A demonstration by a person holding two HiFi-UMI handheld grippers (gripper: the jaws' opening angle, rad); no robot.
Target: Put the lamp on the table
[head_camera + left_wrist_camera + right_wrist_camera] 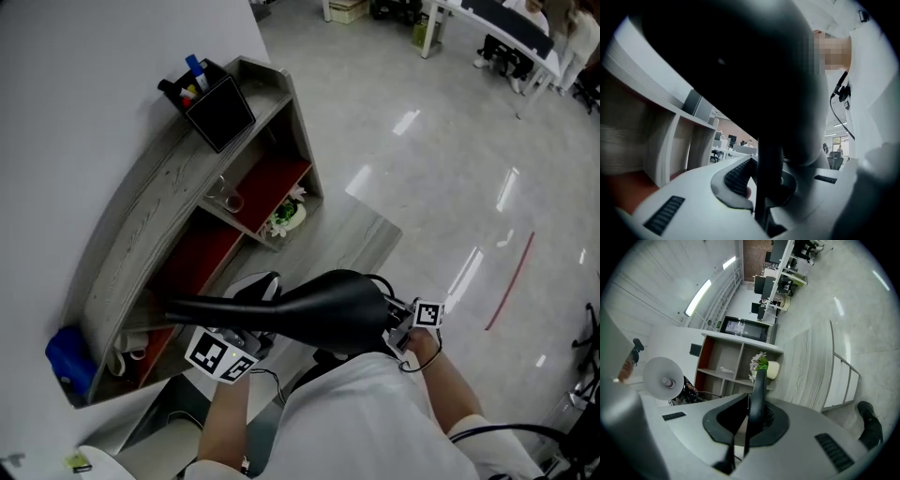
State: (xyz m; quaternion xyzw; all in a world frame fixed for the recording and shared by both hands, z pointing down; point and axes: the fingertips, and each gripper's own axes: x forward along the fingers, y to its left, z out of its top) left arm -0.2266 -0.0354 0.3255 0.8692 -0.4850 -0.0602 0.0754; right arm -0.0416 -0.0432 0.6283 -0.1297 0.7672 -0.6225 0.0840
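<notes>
A black lamp point(309, 309) lies level in the air in front of the person, held by both grippers above the near end of the low wood-grain table point(366, 234). My left gripper point(246, 333) is shut on the lamp's black stem point(768, 173), and the lamp's dark body fills the top of the left gripper view. My right gripper point(405, 328) is shut on a thin black part of the lamp point(757, 390). In the right gripper view the white inside of the shade with its bulb point(663, 376) shows at the left, and the table point(811, 366) lies beyond.
A grey shelf unit with red backs point(187, 197) stands against the white wall. On top of it is a black pen holder point(214, 105), and a flower vase point(286, 216) stands in a lower bay. A blue thing point(70, 361) lies at its near end. Desks and people are far off.
</notes>
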